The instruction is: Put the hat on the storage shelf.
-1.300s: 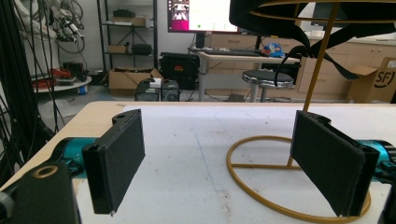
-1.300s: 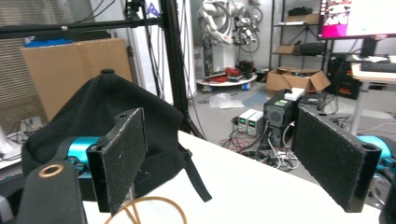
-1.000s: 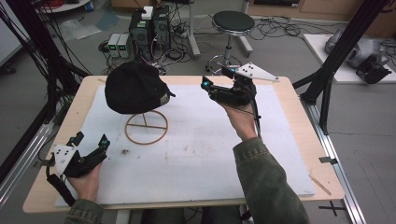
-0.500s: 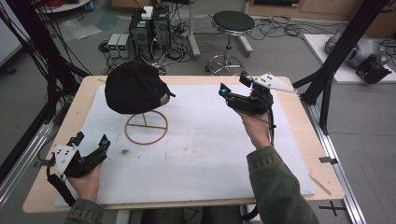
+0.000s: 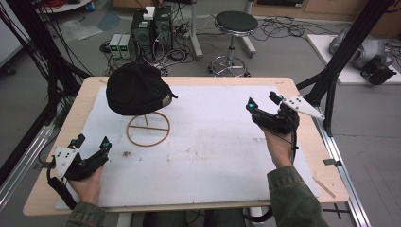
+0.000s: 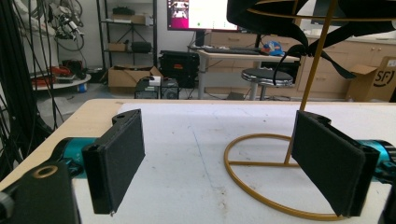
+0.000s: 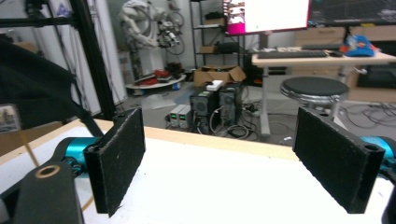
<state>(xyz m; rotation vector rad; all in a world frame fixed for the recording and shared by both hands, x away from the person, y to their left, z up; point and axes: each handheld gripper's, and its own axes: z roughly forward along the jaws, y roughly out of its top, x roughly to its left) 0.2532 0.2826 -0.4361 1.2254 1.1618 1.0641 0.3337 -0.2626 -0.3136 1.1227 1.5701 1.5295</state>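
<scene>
A black cap point(image 5: 136, 90) sits on top of a gold wire stand point(image 5: 148, 128), whose round base ring lies flat on the white mat point(image 5: 213, 156) covering the desk point(image 5: 302, 156); the cap is up off the mat, carried by the stand's thin upright rod, at the far left part of the desk. In the left gripper view the stand's ring point(image 6: 261, 186) and rod rise just beyond the right-hand pad, with the cap's straps point(image 6: 299, 42) hanging overhead. The left claw point(image 5: 91, 142) is near the stand, on the person's side of it and to its left, low by the front edge of the desk, its jaws spread wide with nothing between them and pointing towards the stand. The right claw point(image 5: 262, 102) is well apart from the stand, off to its right near the right edge of the desk and raised above the mat, jaws also spread wide and holding nothing. In the right gripper view the cap's dark edge point(image 7: 37, 88) shows at the left. Beyond the stand, on the floor past the desk, stand a round stool point(image 5: 235, 22) and computer boxes point(image 5: 150, 29).
</scene>
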